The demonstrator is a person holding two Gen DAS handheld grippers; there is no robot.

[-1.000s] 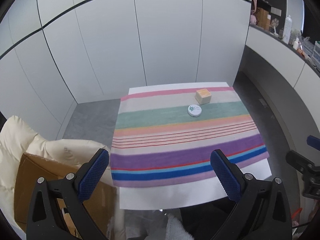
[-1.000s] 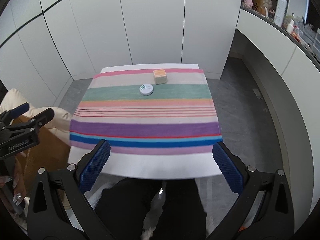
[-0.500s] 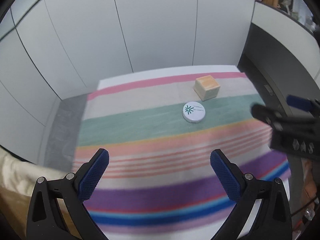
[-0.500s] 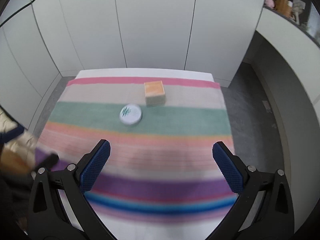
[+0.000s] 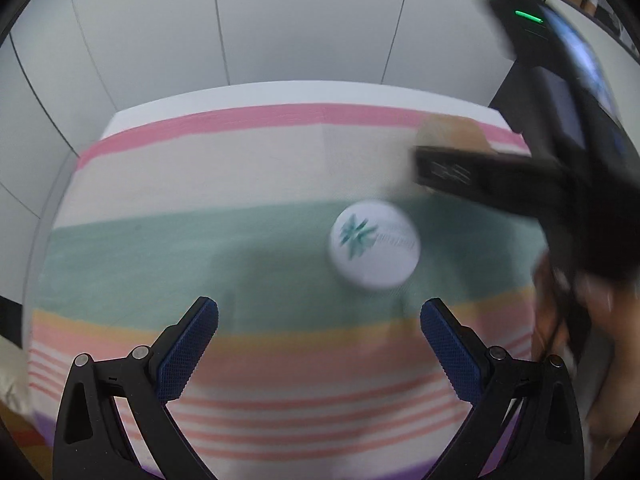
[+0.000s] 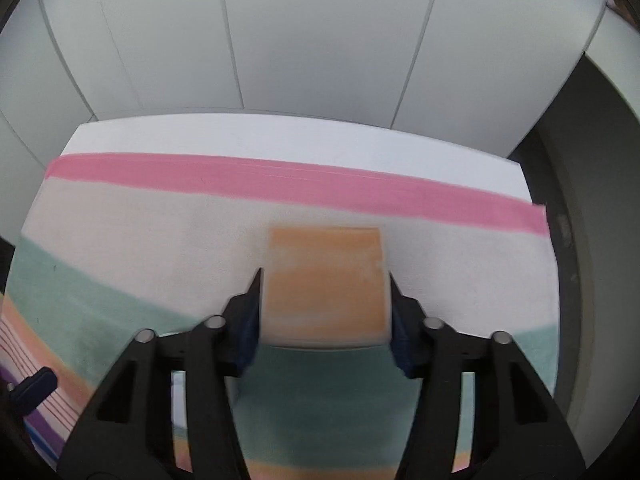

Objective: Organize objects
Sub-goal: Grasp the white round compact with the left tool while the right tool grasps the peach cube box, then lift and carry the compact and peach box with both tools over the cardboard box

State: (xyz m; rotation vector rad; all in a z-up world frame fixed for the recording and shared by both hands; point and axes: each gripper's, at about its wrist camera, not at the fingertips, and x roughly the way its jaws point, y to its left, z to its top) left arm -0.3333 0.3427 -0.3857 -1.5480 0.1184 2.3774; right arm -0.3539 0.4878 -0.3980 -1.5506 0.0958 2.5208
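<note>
**Right hand-held gripper clamped on block**

The right hand-held gripper (image 6: 325, 308) has both pads pressed against the orange block (image 6: 325, 280), which sits on the striped cloth (image 6: 160, 232) covering the counter. The left hand-held gripper (image 5: 319, 340) is spread wide and empty, just short of the round white tin (image 5: 374, 246) on the cloth's green band; the tin's lid is on.

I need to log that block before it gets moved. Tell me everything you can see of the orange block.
The orange block is a boxy cube with an orange top and paler cream sides, matte, possibly wood or foam; blur hides finer detail. It sits upright on the cloth, on the cream band near the pink stripe. The right gripper is shut on it, a pad against each side.
</note>
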